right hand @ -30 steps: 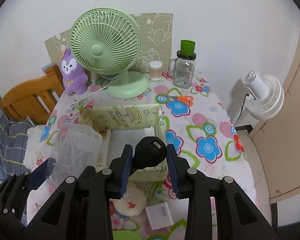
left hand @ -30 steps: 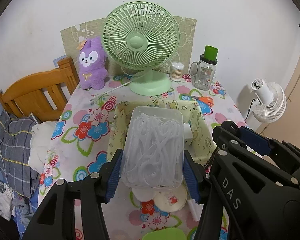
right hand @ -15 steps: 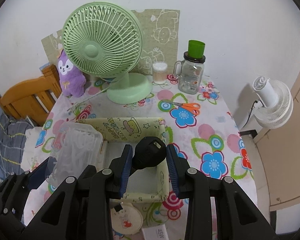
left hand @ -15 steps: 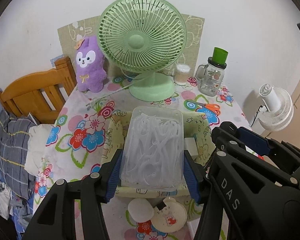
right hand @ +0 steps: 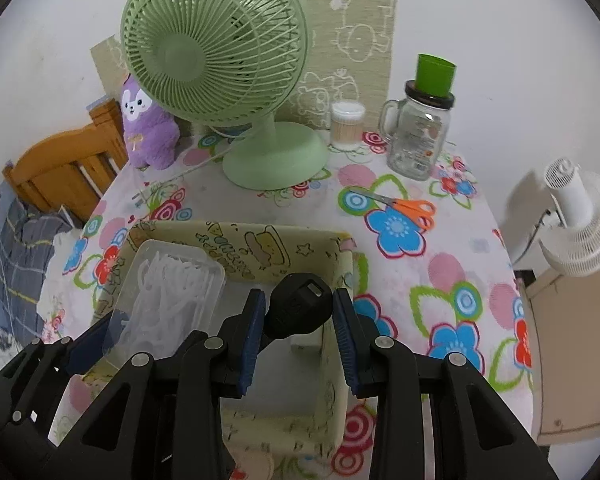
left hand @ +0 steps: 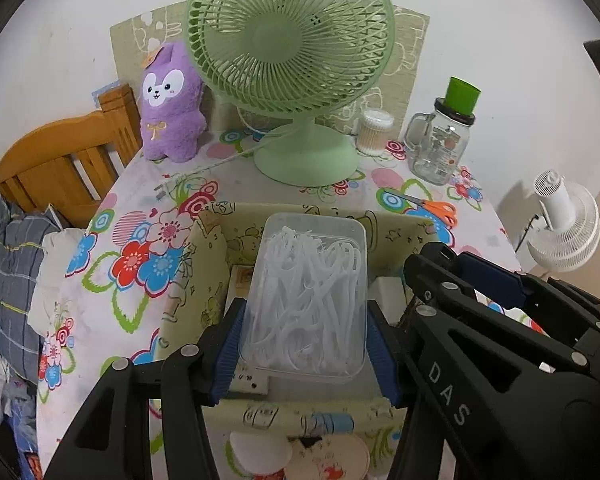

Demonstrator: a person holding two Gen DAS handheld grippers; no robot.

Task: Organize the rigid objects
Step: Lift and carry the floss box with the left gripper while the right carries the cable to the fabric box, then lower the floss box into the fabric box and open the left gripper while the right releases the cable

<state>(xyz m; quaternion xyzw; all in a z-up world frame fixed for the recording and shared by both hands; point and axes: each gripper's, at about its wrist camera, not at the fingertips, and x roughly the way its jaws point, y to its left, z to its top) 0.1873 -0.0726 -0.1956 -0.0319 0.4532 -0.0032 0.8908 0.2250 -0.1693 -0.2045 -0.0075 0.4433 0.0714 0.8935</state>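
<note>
My left gripper [left hand: 306, 340] is shut on a clear plastic box of white floss picks [left hand: 312, 296] and holds it over the left part of a pale yellow cartoon-print storage bin [left hand: 212, 248]. The box also shows in the right wrist view [right hand: 168, 292]. My right gripper [right hand: 298, 328] is shut on a round black object [right hand: 298, 310] and holds it above the right part of the same bin [right hand: 260, 240]. The right gripper's black frame [left hand: 500, 320] shows beside the box in the left wrist view. A white block [left hand: 388, 292] lies inside the bin.
A green desk fan [right hand: 236, 80], a purple plush toy [right hand: 148, 128], a cotton-swab jar [right hand: 346, 126], a glass mug jar with a green cup on top [right hand: 420, 132] and orange scissors [right hand: 410, 210] stand behind the bin. Round lids [left hand: 300, 456] lie in front of it. A wooden headboard [left hand: 60, 160] is on the left.
Both grippers have moved forward and down over the bin with their loads. The fan and the back of the table have come closer.
</note>
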